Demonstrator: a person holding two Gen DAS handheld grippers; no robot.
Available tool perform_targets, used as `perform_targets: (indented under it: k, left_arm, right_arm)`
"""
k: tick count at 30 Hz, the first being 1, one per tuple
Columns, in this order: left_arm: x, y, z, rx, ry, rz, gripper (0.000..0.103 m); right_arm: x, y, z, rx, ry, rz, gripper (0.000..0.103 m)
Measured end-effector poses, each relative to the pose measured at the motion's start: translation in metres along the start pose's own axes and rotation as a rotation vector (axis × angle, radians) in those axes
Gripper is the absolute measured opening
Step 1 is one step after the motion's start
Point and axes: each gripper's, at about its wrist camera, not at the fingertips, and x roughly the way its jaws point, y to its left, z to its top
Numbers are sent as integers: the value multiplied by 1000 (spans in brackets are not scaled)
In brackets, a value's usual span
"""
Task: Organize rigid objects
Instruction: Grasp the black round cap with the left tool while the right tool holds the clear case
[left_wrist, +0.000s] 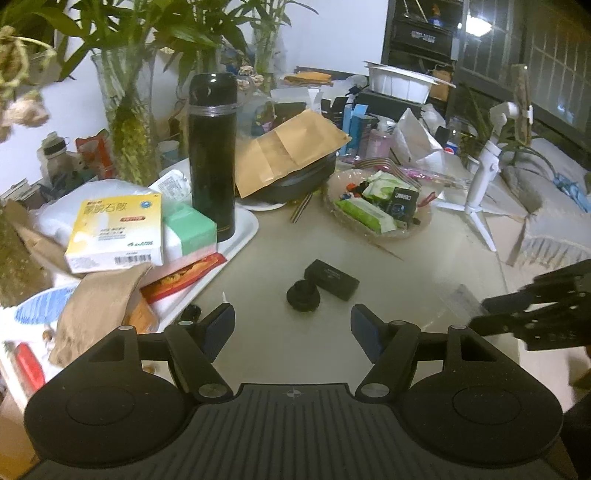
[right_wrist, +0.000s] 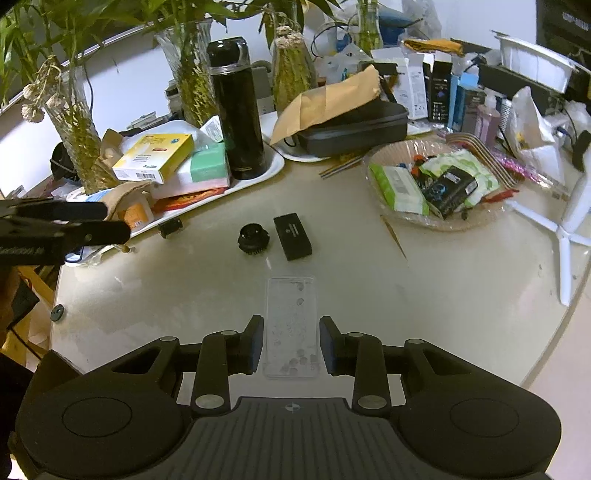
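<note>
1. Right gripper – its blue-padded jaws pinch a clear rectangular plastic box by its long sides. The box points straight ahead along the fingers, above the pale round tabletop. Small round specks show through its wall; what they are I cannot tell.
2. Left gripper – jaws spread wide, nothing between them, hovering over the bare table with the fingers aimed at the two small black items.
3. Small black round knurled part and flat black rectangular case lie side by side near the table's middle, just apart, the case to the right in the right wrist view.
4. White oblong tray at the left rear carries a tall glossy black thermos flask standing upright, a yellow-and-white cardboard box and a mint-green box beneath it.
5. Shallow clear glass dish at the right rear holds green-and-white wipe packets and a black packet.
6. White mini tripod stands at the table's right edge.
7. In the left wrist view the right gripper shows at the right edge, blurred.
</note>
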Motion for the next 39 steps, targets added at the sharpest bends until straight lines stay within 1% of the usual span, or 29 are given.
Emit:
perform_targets:
  k: [4,8,13,17,20,26,30,32,33,34,35,37,39]
  left_arm:
    - [17,-2,4,41,7,-2,69]
    - [40,-4,11,61,21,-14,69]
    - [75,-5,17,57,71,-20,69]
    - [97,-10,20,90,111,-29,69]
    - [111,-13,21,113,137,-20,69]
    - [132,-11,19,95,176,-8,68]
    - [141,-11,19,85,172,-12,67]
    - [146,-11,18,92,167,-11,63]
    - [148,-12,18,93,171,-10,59]
    - [151,-12,17,96,178,-9,50]
    - [154,-12,16,100,186,-8,46]
    - [157,-11,13,93,199,-13,31]
    - [155,-10,14,76,195,-22,28]
  right_arm:
    - [-4,-6,-3,18,-3,0,35]
    - [-7,-11,-5,35,-15,-3,35]
    - [-5,-16,-8,60,-9,-1,35]
    - [-3,-17,-8,59,-1,0,35]
    - [-2,-17,-6,66,1,5,35]
    - [-6,-18,-6,76,-6,16,35]
    - [-8,-20,-7,89,-6,20,35]
    - [-8,-22,-8,101,-3,25,35]
    - [-9,-23,-8,104,-3,27,35]
    - [-9,-23,-8,104,-3,29,35]
    - [-10,-23,-9,102,-3,29,35]
    - [-10,-23,-9,104,-4,28,35]
    - [-11,-23,-9,102,-5,29,35]
